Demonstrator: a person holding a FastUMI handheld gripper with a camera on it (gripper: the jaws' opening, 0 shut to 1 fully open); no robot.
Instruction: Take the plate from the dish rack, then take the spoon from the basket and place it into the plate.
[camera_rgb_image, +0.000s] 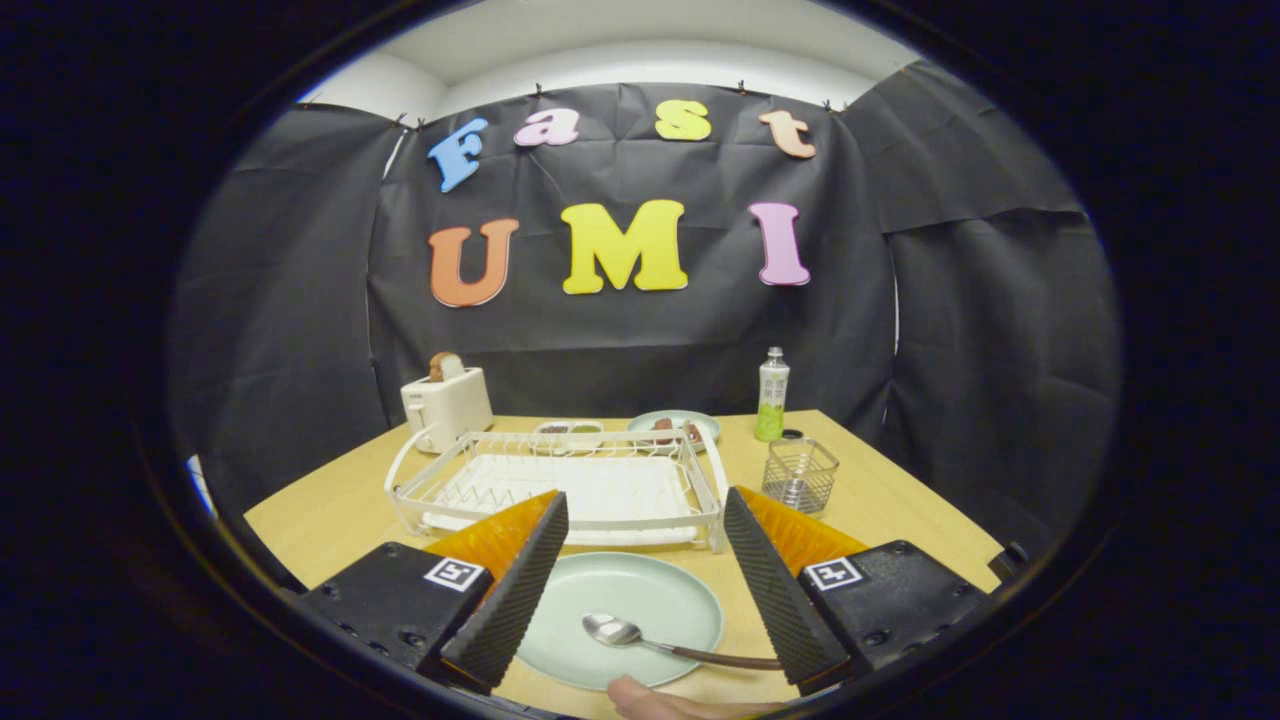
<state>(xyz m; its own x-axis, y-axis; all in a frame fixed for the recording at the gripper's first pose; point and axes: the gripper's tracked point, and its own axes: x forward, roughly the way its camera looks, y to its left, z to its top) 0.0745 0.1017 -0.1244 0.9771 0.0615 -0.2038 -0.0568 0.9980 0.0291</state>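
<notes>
A pale green plate (620, 610) lies flat on the wooden table, between my fingers and in front of the white dish rack (560, 490). A metal spoon (660, 643) with a dark handle rests in the plate, bowl pointing left, handle reaching toward the right finger. My gripper (645, 575) hovers above the plate with its fingers wide apart and nothing between them. The wire basket (800, 475) stands to the right of the rack with nothing inside it. A fingertip of a person's hand (660, 700) shows just below the plate.
A white toaster (447, 402) with a slice of bread stands beyond the rack's left corner. Behind the rack are a small dish (568, 430) and a plate with food (672, 425). A green bottle (771, 396) stands at the back right, near a small dark cap (790, 435).
</notes>
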